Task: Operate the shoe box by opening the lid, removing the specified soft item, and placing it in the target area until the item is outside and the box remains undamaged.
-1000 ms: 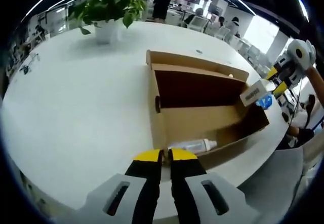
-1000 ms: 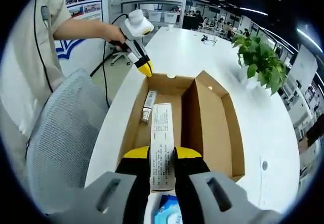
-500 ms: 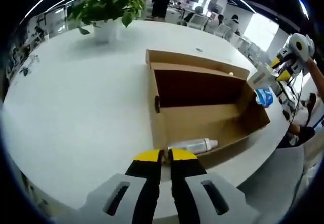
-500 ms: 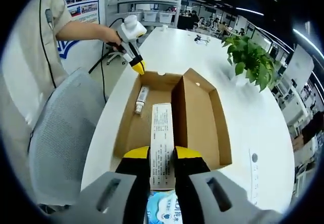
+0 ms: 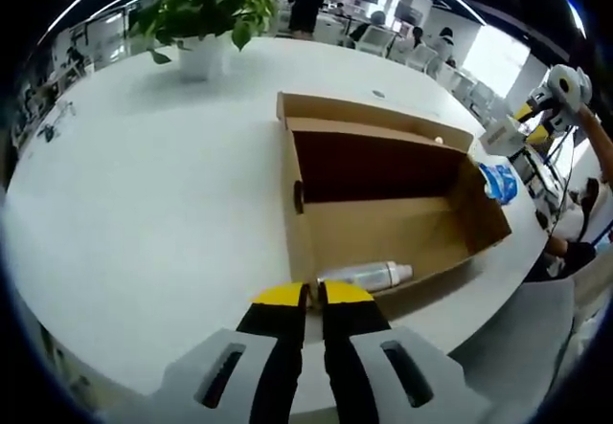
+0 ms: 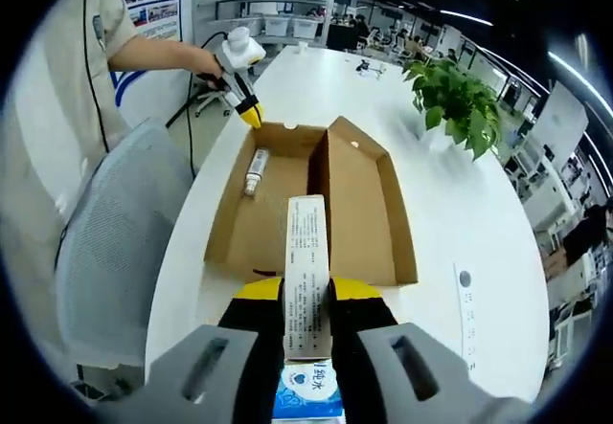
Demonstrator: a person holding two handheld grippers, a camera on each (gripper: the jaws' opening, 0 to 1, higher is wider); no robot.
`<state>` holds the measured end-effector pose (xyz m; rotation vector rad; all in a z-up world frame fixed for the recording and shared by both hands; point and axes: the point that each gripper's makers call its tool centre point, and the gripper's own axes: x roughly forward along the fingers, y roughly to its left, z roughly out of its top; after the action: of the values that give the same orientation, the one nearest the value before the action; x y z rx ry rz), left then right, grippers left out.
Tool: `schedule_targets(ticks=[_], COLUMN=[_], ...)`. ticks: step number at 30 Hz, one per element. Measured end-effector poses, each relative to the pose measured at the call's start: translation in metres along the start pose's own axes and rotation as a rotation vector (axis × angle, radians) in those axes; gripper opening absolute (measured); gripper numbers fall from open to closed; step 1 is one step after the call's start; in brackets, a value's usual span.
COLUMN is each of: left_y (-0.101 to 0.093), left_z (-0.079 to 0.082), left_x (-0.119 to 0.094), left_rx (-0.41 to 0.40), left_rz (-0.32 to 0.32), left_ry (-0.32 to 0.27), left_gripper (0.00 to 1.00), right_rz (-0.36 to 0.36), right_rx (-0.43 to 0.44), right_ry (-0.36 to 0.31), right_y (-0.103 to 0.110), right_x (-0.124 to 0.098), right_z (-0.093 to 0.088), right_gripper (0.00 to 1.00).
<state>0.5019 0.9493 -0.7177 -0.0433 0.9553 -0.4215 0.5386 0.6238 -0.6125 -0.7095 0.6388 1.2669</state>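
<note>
White round table (image 5: 144, 204) in an open office, desks and shelving behind. Nearest in the right gripper view: right gripper (image 6: 307, 290) clamped on a slim white carton (image 6: 307, 285) printed with small text, held clear of the box, out past its near end. Directly below the jaws, a blue-and-white soft pack (image 6: 308, 390) lying on the table edge, just beside the box's near wall. Beyond that, open cardboard shoe box (image 6: 316, 204), lid folded back flat alongside the tray, walls looking sound, no tears or crushing visible. Inside, at the far end, a white bottle (image 6: 256, 170) lying on its side. Farther off, left gripper (image 6: 249, 113) at the box's far wall, held by a hand (image 6: 206, 60); jaws together on nothing, as seen up close in the left gripper view (image 5: 311, 300). Farthest: potted plant (image 6: 450, 99) on the table, mesh chair (image 6: 115, 242) beside it.

Judged progress: lid step done, carton lifted out and not yet set down. Remaining: lower it onto the target spot, seemingly near the soft pack, and release. Bottle left in the box.
</note>
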Motion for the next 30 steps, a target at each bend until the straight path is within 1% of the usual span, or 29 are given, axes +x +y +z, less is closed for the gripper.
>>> schedule_targets(ticks=[7,17,30], left_y=[0.000,-0.001,-0.002], left_z=[0.000,0.000,0.000], left_x=[0.000,0.001,0.001], left_rx=[0.000,-0.006,0.004], left_rz=[0.002,0.007,0.016], left_ry=[0.004,0.007,0.017], left_gripper=[0.03,0.03,0.03], right_rz=[-0.024,-0.042,-0.065], right_rx=[0.010,0.030,0.055], right_ry=[0.018,0.059,0.104], right_y=[-0.011,-0.025,-0.035], right_x=[-0.011,-0.022,-0.032], right_z=[-0.017,-0.047,-0.084], right_gripper=[0.15,0.15,0.15])
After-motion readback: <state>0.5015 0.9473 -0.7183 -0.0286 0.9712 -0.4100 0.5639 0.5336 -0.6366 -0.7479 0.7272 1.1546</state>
